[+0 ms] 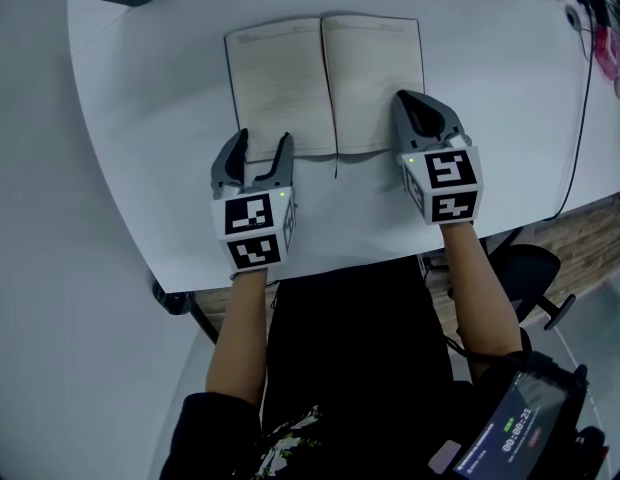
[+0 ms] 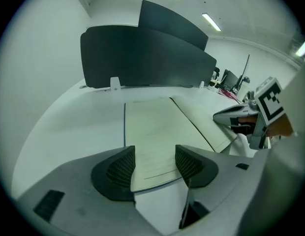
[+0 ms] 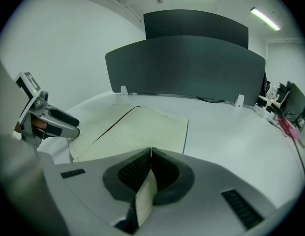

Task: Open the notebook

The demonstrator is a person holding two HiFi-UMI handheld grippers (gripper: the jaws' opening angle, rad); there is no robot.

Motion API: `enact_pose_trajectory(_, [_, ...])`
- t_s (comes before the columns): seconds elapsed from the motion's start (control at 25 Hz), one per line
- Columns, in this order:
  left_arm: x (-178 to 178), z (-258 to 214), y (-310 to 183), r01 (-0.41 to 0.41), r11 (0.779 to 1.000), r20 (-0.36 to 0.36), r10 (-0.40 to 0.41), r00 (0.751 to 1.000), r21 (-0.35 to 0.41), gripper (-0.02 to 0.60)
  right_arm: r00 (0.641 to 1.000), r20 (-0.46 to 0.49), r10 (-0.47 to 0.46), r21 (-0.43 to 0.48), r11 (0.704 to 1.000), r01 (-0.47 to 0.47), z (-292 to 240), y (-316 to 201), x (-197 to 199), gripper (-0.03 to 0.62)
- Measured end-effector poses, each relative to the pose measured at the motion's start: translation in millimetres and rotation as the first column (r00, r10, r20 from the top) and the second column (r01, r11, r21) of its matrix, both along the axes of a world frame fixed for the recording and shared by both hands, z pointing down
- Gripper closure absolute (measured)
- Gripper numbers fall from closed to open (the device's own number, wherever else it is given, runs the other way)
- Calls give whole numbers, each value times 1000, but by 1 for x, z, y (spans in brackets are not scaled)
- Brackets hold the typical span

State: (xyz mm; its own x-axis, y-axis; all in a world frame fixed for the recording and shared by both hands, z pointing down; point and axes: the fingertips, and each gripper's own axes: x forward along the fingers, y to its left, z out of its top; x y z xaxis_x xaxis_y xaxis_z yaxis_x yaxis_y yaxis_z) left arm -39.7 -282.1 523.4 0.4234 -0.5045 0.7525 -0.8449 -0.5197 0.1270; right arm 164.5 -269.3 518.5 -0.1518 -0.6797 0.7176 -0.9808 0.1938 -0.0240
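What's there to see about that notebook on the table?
The notebook lies open and flat on the white table, its spine running away from the person. Its two cream, ruled pages look like paper, edged by a thin dark cover. The right gripper is shut on a sheet at the right page's near edge. The left gripper, jaws open, straddles the left page's near edge.

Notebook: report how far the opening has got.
Done: the notebook lies open flat on the table, both pages showing. In hand: the right gripper is shut on one page; the left gripper hangs open over the left page. Left: releasing that page, probably.
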Motion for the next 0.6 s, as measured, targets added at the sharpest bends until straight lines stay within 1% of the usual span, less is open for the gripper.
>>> enact_pose_trajectory(0.08, [5,-3,-1,48,998,-69,-51,996,-43,324,1000,-4,-2,1,1000,2,0,1,0,530])
enact_pose_trajectory(0.16, [16,-6,-3,67,994,-149,-80,986,-88,327,1000,5,-4,-2,1000,4,0,1,0,530])
enact_pose_trajectory(0.24, [34,-8,-2,40,992,-210,-65,976,-121,328,1000,13,-8,-5,1000,8,0,1,-1,530])
enact_pose_trajectory(0.36, [71,-14,5,-40,985,-306,-13,952,-166,328,1000,23,-16,-9,1000,17,0,2,-2,530])
enact_pose_trajectory(0.4, [83,-19,6,-69,984,-333,10,943,-166,328,999,35,-15,-10,1000,16,0,1,-2,530])
enact_pose_trajectory(0.48, [107,-32,9,-129,984,-367,75,927,-125,331,996,82,21,-2,1000,-21,-3,0,6,528])
enact_pose_trajectory(0.52, [121,-38,12,-167,982,-372,123,920,-90,333,993,98,65,11,998,-66,-6,0,16,528])
enact_pose_trajectory(0.6, [149,-49,22,-253,967,-370,228,901,-19,341,982,82,172,61,982,-177,-15,4,45,528])
